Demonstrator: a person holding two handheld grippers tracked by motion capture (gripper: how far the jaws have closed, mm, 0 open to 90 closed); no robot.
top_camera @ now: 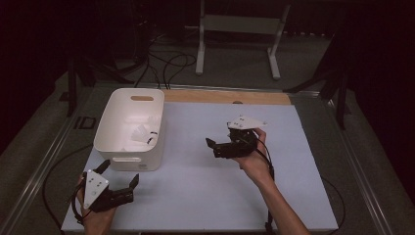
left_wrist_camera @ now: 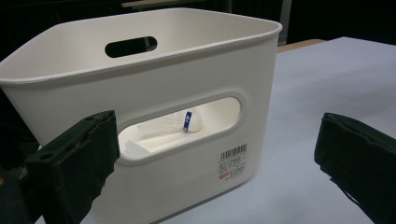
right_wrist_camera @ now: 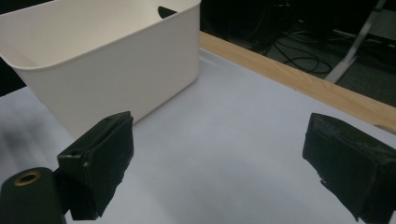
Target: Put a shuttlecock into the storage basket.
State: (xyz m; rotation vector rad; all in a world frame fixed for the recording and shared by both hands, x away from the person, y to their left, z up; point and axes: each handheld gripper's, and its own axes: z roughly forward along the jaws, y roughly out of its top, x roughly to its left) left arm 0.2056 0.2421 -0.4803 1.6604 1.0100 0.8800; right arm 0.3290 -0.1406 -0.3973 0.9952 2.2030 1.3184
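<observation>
Fingers (left_wrist_camera: 74, 158) on my left gripper (top_camera: 117, 183) gape empty just beside the white bin (top_camera: 129, 129); right gripper (top_camera: 220, 147), also spread empty, sits farther off.

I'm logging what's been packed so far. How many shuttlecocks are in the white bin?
2 that I can make out in the white bin: one shuttlecock mid-floor, and another shuttlecock by the right wall. Others may be hidden behind the near wall.

White bin (top_camera: 111, 134); white shuttlecock (left_wrist_camera: 173, 125), blue band; pale grey table (top_camera: 205, 191); black claws.
</observation>
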